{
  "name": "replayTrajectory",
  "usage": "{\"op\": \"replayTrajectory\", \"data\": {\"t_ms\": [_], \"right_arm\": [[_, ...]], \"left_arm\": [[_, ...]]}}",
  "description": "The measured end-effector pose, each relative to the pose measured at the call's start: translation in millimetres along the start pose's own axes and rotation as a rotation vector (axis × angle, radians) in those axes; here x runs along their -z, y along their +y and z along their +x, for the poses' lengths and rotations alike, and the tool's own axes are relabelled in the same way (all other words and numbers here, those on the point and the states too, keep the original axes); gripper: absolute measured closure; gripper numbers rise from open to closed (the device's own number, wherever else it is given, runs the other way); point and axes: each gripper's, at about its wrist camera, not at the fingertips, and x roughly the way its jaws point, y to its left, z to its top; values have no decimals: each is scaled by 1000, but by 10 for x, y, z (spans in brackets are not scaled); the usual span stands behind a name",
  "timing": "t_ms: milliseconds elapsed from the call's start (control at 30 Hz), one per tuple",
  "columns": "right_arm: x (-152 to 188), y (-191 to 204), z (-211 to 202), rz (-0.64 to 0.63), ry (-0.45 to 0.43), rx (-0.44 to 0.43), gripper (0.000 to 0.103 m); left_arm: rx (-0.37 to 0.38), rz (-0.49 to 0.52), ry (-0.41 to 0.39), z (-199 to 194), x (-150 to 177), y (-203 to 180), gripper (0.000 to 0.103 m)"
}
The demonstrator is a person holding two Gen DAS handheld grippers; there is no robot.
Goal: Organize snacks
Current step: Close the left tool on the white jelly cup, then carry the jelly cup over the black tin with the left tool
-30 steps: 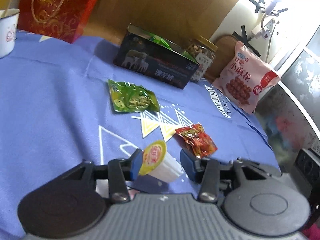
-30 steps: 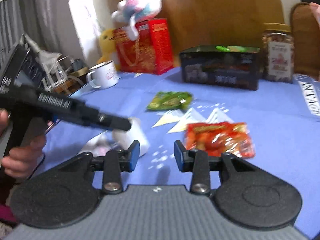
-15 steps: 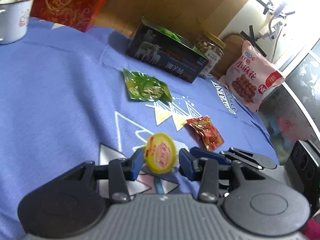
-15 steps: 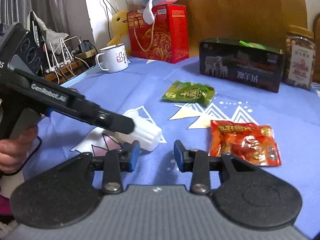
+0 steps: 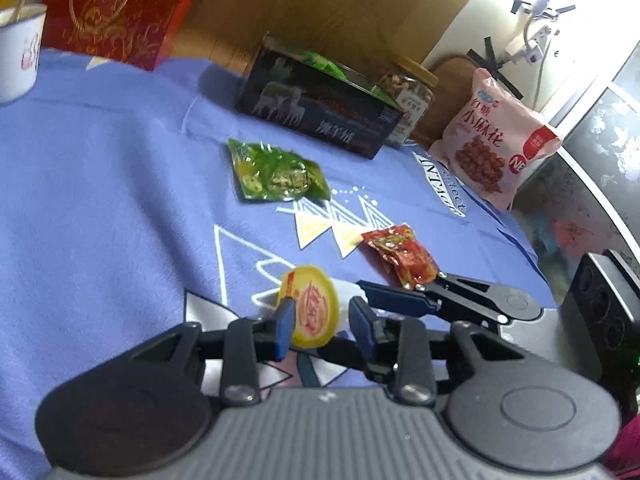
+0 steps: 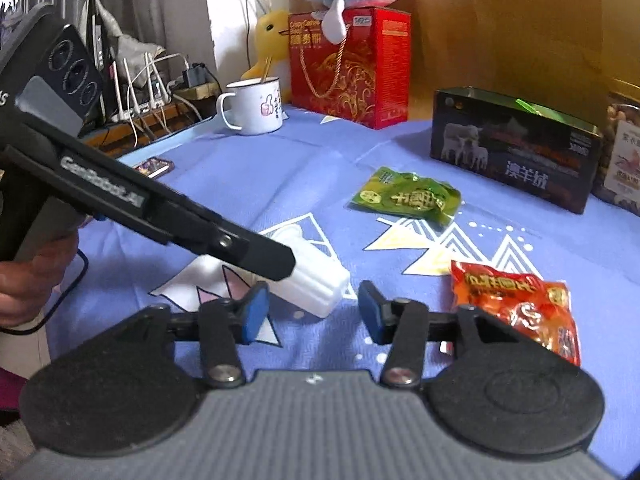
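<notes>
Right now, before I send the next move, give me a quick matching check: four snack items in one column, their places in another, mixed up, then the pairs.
Items:
1. jelly cup
2. green packet
3. red packet
4. pink bag

Places:
A. propped upright at the table's far right edge
B. flat on the cloth just in front of the dark box
C. between the fingers of the left gripper, which are closing
D. flat on the cloth beside the right gripper, whose jaws are opening with nothing between them

Pairs: 1-C, 2-B, 3-D, 4-A
</notes>
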Motion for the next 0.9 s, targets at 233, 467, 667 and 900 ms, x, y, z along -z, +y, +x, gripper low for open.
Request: {"op": "replayTrajectory", "data": {"t_ms": [233, 467, 667, 900], "right_arm": [[21, -63, 45, 8, -12, -37, 47], [-11, -167, -21, 40, -36, -118, 47], [-55, -197, 27, -20, -27, -159, 48], [-29, -201, 41, -32, 2, -168, 61]], "left_arm": [[13, -9, -6, 19, -32, 73, 67], [20, 19, 6, 25, -68, 104, 65], [50, 85, 34, 24, -92, 109, 74], [95, 47, 31, -5, -88, 182, 76]]}}
